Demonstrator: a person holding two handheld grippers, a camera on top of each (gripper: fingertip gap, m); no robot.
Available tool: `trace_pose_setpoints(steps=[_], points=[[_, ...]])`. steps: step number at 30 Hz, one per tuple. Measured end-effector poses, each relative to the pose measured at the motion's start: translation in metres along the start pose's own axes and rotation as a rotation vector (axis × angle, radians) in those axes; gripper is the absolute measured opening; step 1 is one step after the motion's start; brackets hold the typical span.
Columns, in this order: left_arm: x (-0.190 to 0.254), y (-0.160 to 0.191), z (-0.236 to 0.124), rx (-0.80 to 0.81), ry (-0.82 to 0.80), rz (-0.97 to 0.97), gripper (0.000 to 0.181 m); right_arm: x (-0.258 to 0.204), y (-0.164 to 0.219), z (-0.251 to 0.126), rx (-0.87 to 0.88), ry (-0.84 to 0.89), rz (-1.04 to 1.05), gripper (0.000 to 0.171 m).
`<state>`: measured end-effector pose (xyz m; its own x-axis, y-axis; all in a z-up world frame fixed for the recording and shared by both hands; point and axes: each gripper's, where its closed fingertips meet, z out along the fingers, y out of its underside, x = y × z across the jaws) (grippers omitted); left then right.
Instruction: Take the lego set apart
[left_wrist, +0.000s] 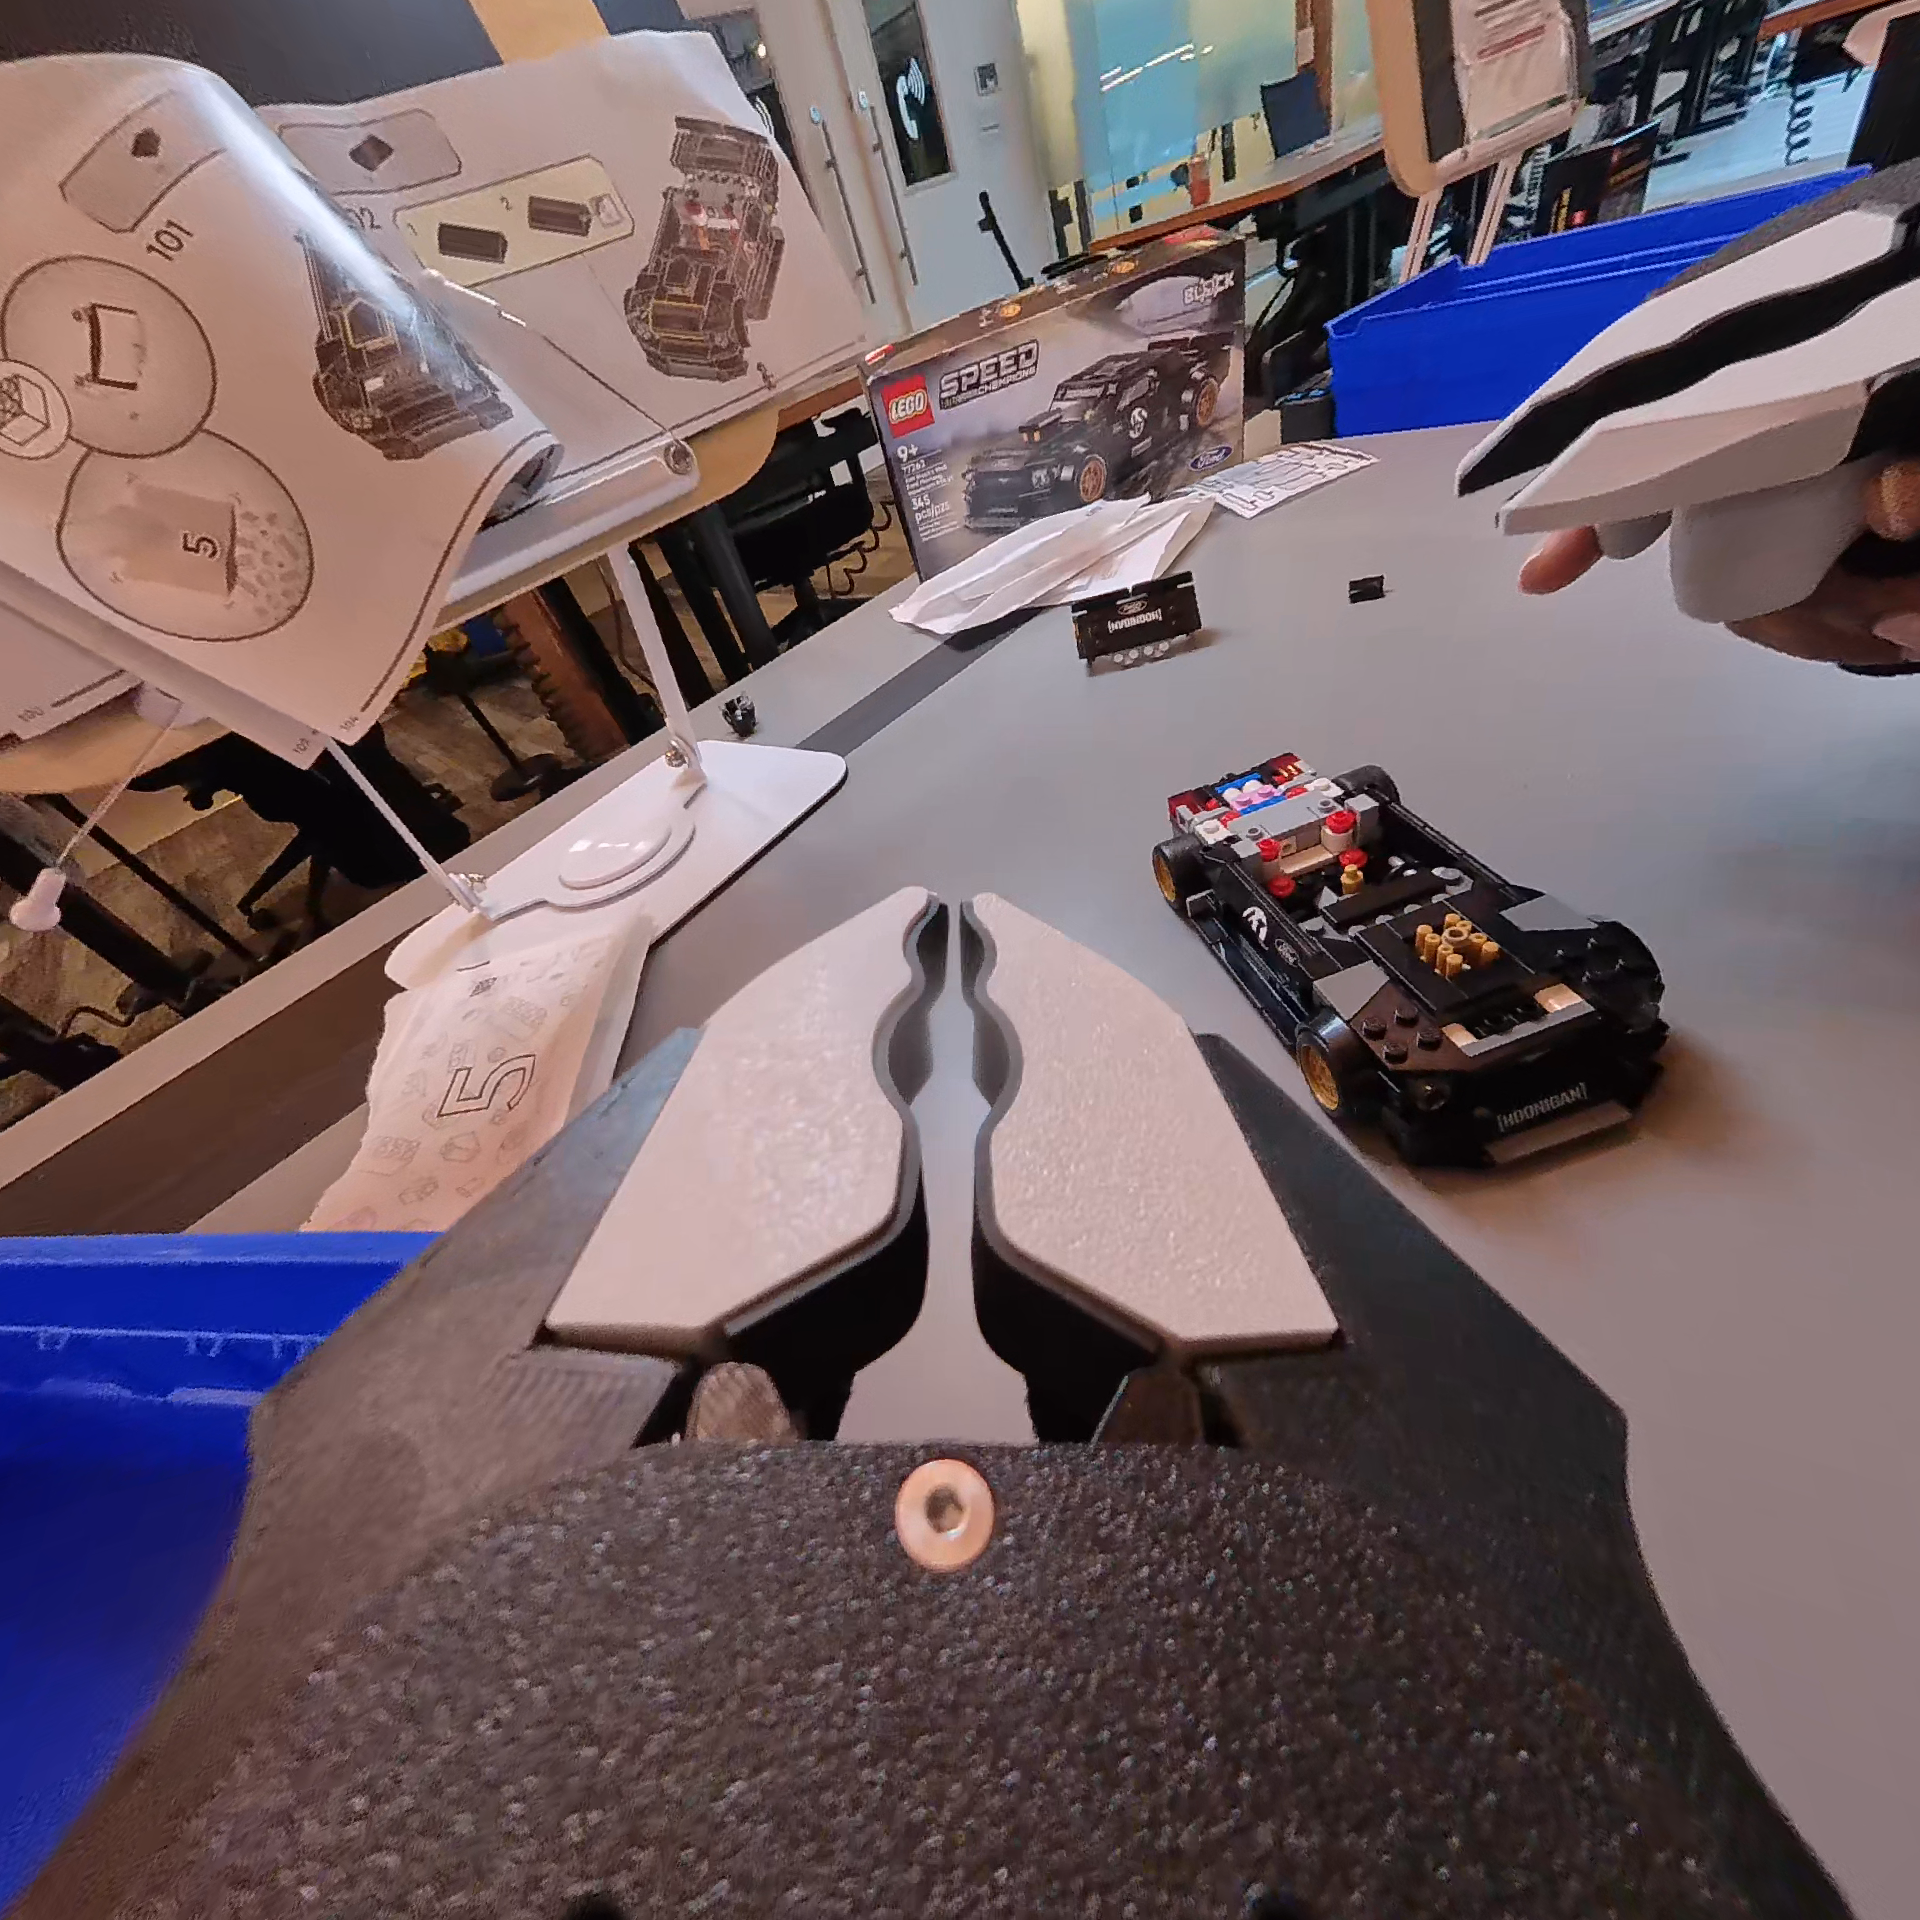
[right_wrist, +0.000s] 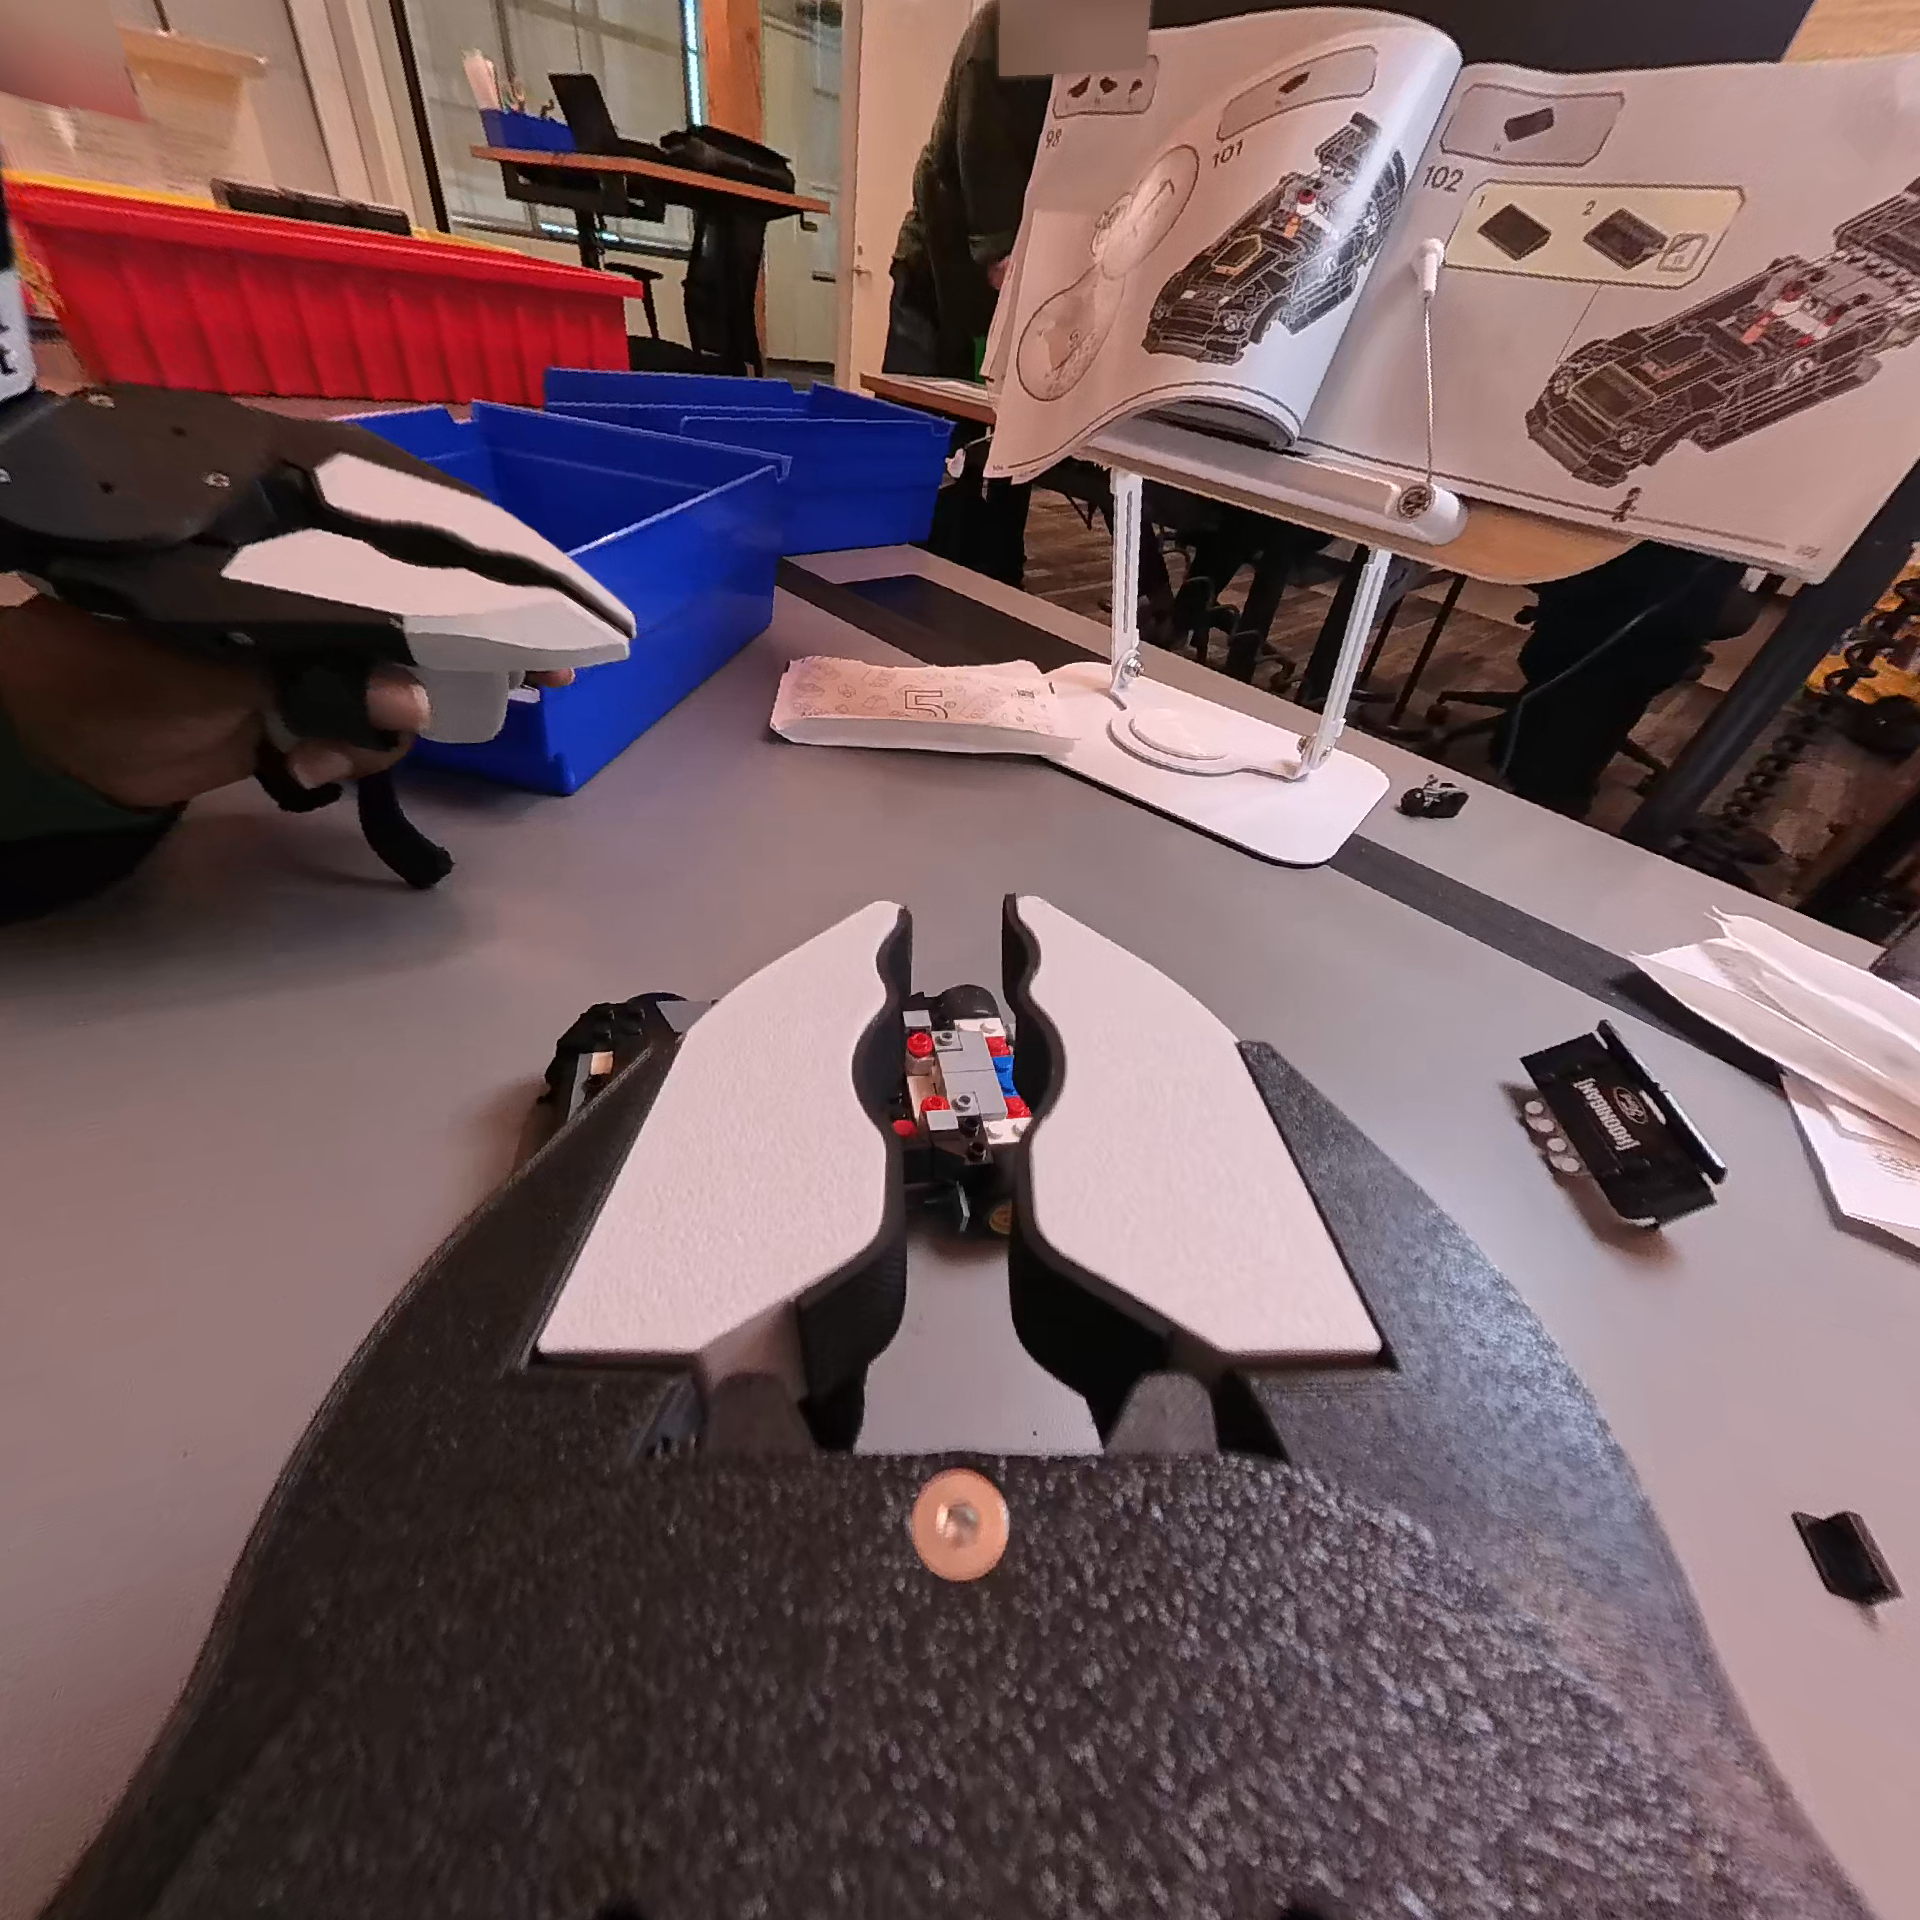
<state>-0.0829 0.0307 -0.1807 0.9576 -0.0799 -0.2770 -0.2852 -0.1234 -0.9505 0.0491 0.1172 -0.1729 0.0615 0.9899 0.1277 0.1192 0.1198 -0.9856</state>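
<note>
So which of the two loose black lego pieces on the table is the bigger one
The printed black panel with white studs along one edge, lying near the white papers. The other is a plain small black brick, nearer the camera.

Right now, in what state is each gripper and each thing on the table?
Left gripper: shut, empty.
Right gripper: open, empty.
Lego car: on its wheels, roof off, inside exposed.
Black panel: detached, lying apart from the car.
Small black piece: loose on the table.
Instruction booklet: open on its stand.
Lego box: standing upright.
</note>
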Motion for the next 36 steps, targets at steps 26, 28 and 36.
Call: trace_pose_setpoints(steps=[26, 28, 36], points=[[-0.041, -0.004, -0.013, 0.027, -0.196, -0.177, 0.015, 0.014, -0.014, 0.009, 0.038, 0.114, -0.071, 0.022], [-0.040, -0.003, -0.011, 0.021, -0.193, -0.179, 0.014, 0.011, -0.029, 0.023, 0.060, 0.093, -0.085, 0.022], [-0.039, 0.004, -0.008, -0.001, -0.191, -0.159, 0.008, 0.029, -0.118, 0.157, 0.066, 0.170, -0.065, 0.000]])
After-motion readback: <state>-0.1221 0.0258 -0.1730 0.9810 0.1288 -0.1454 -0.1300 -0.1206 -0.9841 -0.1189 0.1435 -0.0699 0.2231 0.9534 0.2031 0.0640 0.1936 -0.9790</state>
